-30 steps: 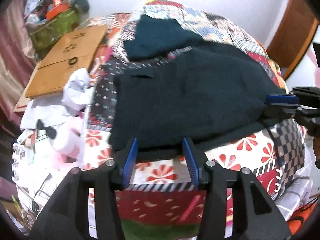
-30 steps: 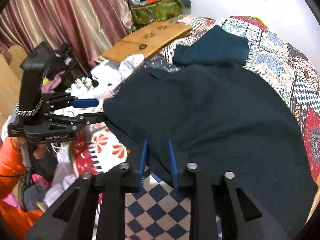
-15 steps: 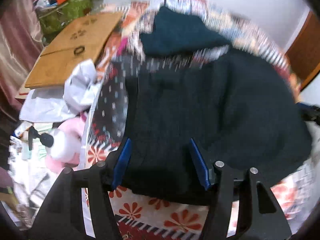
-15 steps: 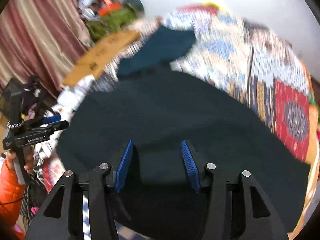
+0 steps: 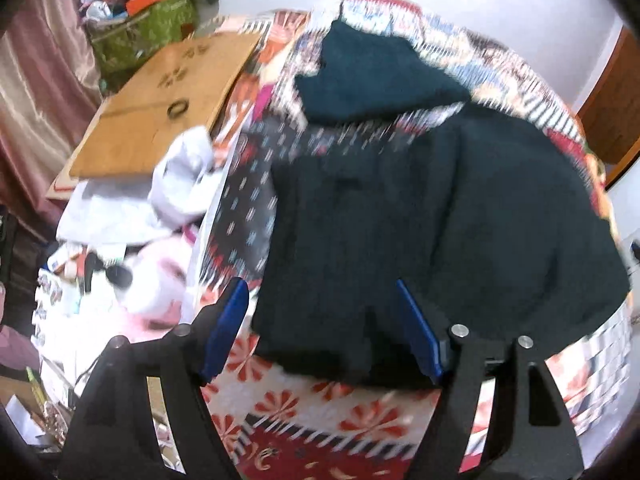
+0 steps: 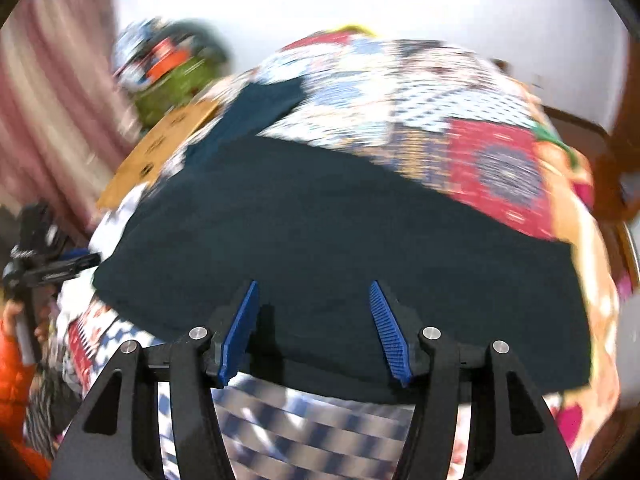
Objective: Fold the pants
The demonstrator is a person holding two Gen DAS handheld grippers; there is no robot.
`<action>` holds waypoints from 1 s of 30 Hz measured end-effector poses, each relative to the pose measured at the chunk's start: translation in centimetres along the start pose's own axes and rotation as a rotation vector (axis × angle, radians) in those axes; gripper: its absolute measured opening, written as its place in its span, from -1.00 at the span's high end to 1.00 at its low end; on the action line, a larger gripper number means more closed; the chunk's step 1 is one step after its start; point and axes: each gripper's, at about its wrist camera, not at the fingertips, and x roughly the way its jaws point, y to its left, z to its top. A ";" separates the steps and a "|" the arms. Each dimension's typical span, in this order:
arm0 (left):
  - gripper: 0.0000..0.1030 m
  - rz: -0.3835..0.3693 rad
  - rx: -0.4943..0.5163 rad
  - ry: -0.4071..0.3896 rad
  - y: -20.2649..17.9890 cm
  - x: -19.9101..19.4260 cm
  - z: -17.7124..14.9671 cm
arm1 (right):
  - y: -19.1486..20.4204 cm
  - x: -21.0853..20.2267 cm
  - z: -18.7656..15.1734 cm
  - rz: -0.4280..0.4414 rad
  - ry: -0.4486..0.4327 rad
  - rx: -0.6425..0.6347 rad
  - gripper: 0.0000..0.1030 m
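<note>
The dark pants (image 5: 432, 240) are lying spread across the near part of the bed, over a patchwork quilt (image 5: 320, 400) that is covering it; their near hem is sitting just short of the bed's near edge, and their left side is running close to the bed's left edge. In the right wrist view the same pants (image 6: 340, 232) are filling the middle of the picture, with the quilt (image 6: 500, 168) showing bare beyond them toward the far right corner of the bed.

The left gripper (image 5: 322, 330) is hovering over the near hem of the pants with its jaws standing wide apart and holding nothing — the blue pads are framing cloth but not pinching it. The right gripper (image 6: 316, 330) is likewise poised over the near hem, jaws spread wide and empty. From the right wrist view, the left gripper (image 6: 52, 268) is showing small at the bed's left edge, gripped by a hand in an orange sleeve (image 6: 16, 364).

A second, smaller dark garment (image 5: 372, 76) is lying folded toward the far end of the bed, just beyond the pants. Off the bed's left edge, a flat cardboard sheet (image 5: 160, 108) is resting on clutter, with a green bag (image 5: 144, 36) behind it, white cloth (image 5: 184, 184) beside it and a pink soft toy (image 5: 156, 284) nearer. A pink curtain (image 6: 52, 92) is hanging on the left. Both views are smeared by motion blur.
</note>
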 end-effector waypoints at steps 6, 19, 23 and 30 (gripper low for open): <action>-0.45 -0.079 0.051 -0.023 -4.8 -0.3 3.6 | -8.7 -3.7 -3.4 -0.199 -0.052 0.230 -0.06; -0.49 -0.153 0.202 0.075 -14.6 4.4 4.7 | -19.5 -4.5 -10.1 -0.193 -0.079 0.685 0.02; -0.67 -0.166 0.151 0.096 -14.0 5.1 4.8 | -19.9 -4.1 -9.9 -0.239 -0.131 0.706 0.45; -0.97 -0.101 0.211 0.042 -14.3 5.1 4.6 | -19.3 -5.1 -7.7 -0.306 -0.213 0.607 0.80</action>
